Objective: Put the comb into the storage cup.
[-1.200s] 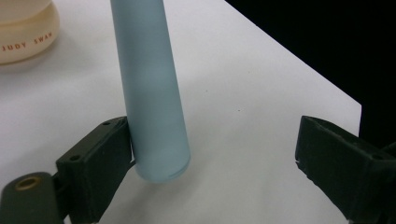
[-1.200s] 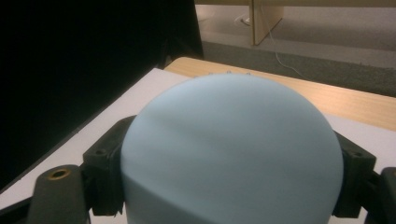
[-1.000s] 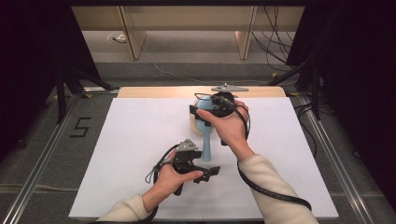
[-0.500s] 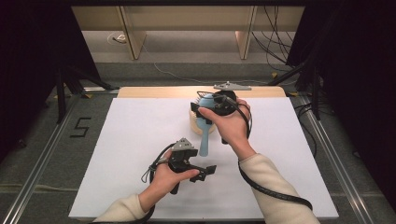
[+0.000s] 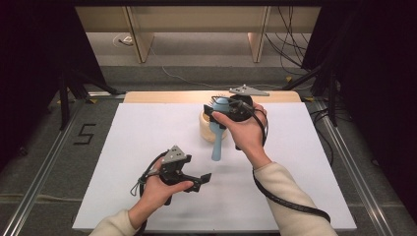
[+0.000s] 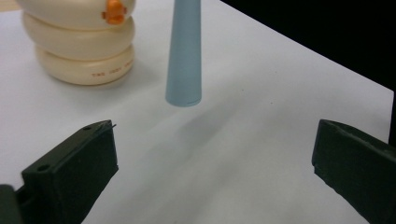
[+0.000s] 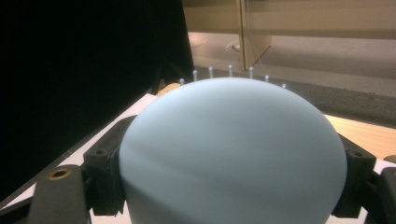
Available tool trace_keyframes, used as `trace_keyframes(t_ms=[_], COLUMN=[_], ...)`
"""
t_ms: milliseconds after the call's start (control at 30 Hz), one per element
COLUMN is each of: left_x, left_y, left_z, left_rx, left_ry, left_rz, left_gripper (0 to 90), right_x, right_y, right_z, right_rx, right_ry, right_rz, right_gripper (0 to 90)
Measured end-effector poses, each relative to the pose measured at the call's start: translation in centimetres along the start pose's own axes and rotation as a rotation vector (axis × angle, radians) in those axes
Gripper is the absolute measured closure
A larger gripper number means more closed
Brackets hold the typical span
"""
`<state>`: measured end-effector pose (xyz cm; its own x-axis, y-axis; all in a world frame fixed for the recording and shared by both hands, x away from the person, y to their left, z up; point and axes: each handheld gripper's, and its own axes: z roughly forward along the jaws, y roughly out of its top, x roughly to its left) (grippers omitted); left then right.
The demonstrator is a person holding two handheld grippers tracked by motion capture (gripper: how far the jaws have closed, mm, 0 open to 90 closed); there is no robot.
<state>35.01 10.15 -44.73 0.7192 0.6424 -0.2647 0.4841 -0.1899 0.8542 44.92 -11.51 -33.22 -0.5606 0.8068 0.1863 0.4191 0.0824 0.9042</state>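
A light blue hairbrush point(image 5: 217, 140) hangs handle down over the white board point(image 5: 123, 147), and my right gripper point(image 5: 222, 111) is shut on its rounded head. In the right gripper view the head's smooth back point(image 7: 231, 149) sits between the jaws of the right gripper point(image 7: 229, 191), with bristle tips behind it. My left gripper point(image 5: 200, 181) is open at the lower left, apart from the brush. In the left gripper view the left gripper point(image 6: 212, 168) holds nothing, and the handle point(image 6: 183, 56) ends just above the board ahead.
A cream toy of stacked rings point(image 5: 208, 131) stands on the board right behind the brush handle; in the left gripper view the toy point(image 6: 84, 51) has an orange beak point(image 6: 113, 10). A wooden strip point(image 5: 172, 97) edges the far side. Dark stands and cables flank the table.
My left gripper has drawn back to the left, away from the handle's lower end. The right hand and the brush have kept still.
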Motion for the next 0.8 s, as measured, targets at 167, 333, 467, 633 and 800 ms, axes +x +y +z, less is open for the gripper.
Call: trace_keyframes(t_ms=[167,333,467,633,800], left_x=[0.8,1.6,2.1,2.6,2.8], left_y=[-0.6,-0.9,-1.4,-1.9,-2.0], left_z=[-1.8,-3.4,-4.5,-5.3,-5.3], left_rx=[-0.013,-0.041,-0.055,-0.059,-0.056], left_ry=[0.032,0.075,0.116,0.149,0.157], left_rz=[-0.006,0.007,0.031,0.041,0.043], left_gripper=[0.0,0.0,0.0,0.0,0.0], right_x=[0.0,0.0,0.0,0.0,-0.1], right_y=[-0.1,0.0,0.1,0.3,0.5], right_z=[0.1,0.3,0.3,0.5,0.6], right_rx=[-0.013,-0.028,-0.041,-0.05,-0.068], right_ry=[-0.002,-0.004,-0.004,-0.005,-0.008], right_rz=[-0.005,-0.013,-0.015,-0.017,-0.025], right_gripper=[20.7,20.7,20.7,20.7,20.7])
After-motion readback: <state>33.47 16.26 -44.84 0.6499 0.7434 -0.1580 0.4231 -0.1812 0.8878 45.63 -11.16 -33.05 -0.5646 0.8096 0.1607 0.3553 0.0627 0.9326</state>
